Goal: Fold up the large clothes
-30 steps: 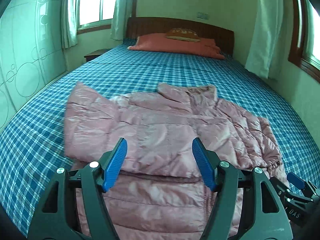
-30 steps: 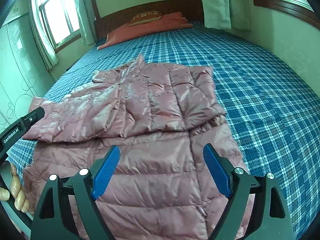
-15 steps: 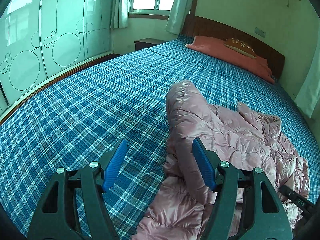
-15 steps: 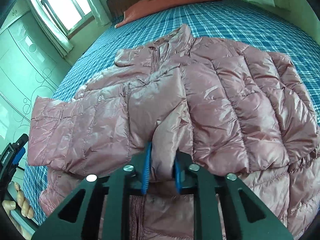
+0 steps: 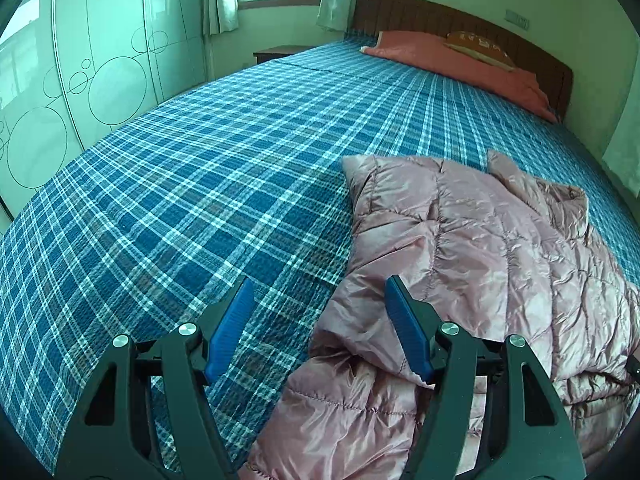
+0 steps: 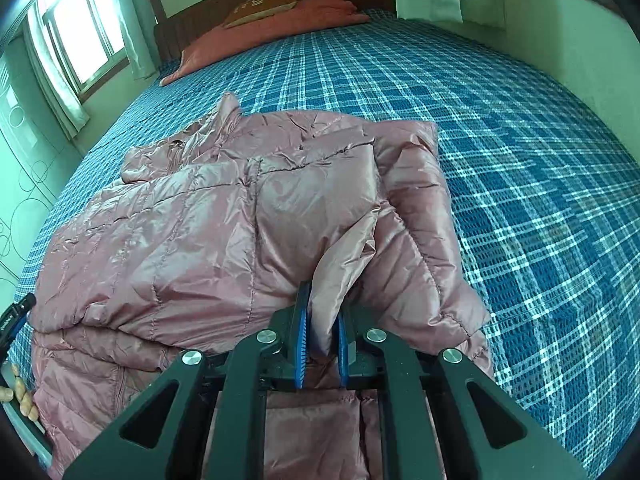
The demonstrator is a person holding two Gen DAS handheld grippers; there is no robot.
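While the right hand-held gripper (image 6: 322, 350) pinches a jacket (image 6: 208, 240) fold on the bed (image 6: 520, 140), probably a sleeve, mid-fold, the left hand-held gripper (image 5: 320, 326) hangs wide, empty; next, lay it across the jacket.

Open bedspread to the left, jacket bulk to the right

Ahead and left of the left gripper (image 5: 318, 322)'s spread fingers lies flat bedspread (image 5: 192, 208); the puffy jacket (image 5: 480, 248) heaps against its right finger. Beyond the right gripper (image 6: 322, 344)'s fingers, pinched on a jacket fold, bare bedspread runs rightward; pillows (image 6: 280, 20) and headboard (image 6: 224, 0) close the far end.
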